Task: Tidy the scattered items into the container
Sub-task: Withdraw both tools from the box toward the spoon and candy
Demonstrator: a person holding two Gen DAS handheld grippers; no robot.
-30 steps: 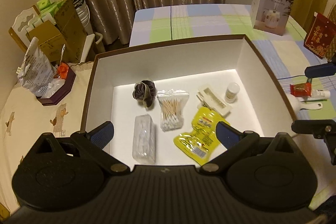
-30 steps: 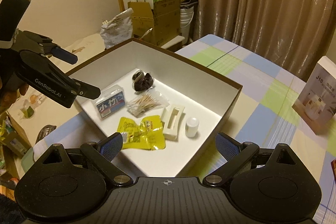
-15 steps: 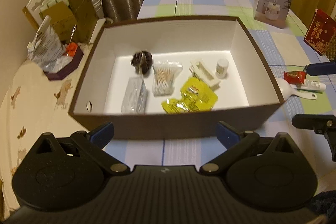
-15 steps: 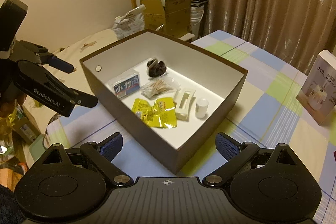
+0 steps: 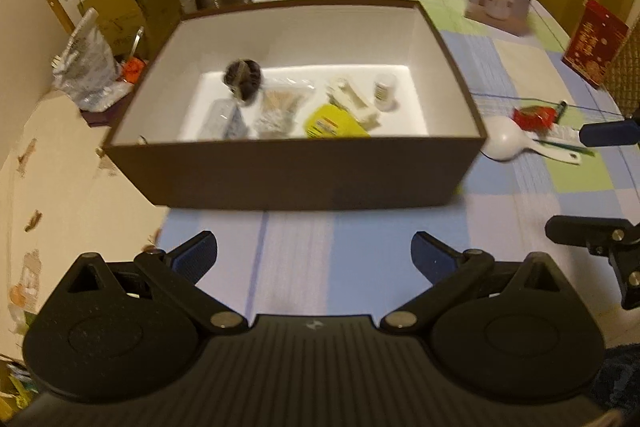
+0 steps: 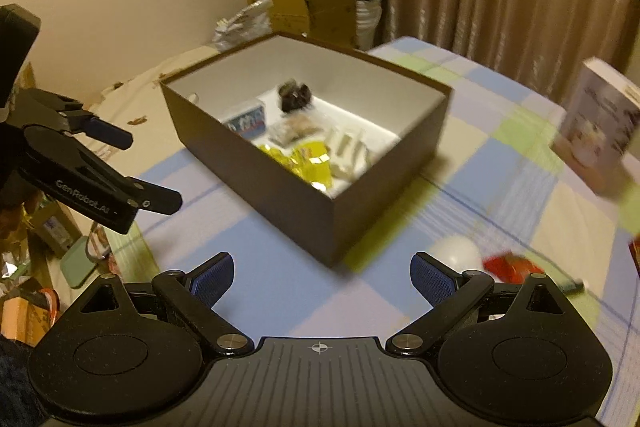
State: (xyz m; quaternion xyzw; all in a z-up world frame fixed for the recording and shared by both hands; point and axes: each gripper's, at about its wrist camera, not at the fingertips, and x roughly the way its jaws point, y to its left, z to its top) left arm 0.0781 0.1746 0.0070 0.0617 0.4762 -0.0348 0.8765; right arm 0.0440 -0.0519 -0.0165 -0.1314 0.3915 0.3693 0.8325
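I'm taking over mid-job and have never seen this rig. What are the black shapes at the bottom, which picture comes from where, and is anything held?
Each picture comes from a camera on a hand-held two-finger gripper, looking along its fingers. The black shapes are the gripper bodies. The left gripper and right gripper are both open and hold nothing. Ahead, on the checked tablecloth, stands the brown box, with a yellow packet, cotton swabs and other small items inside. Outside it lie a white scoop and a red packet.
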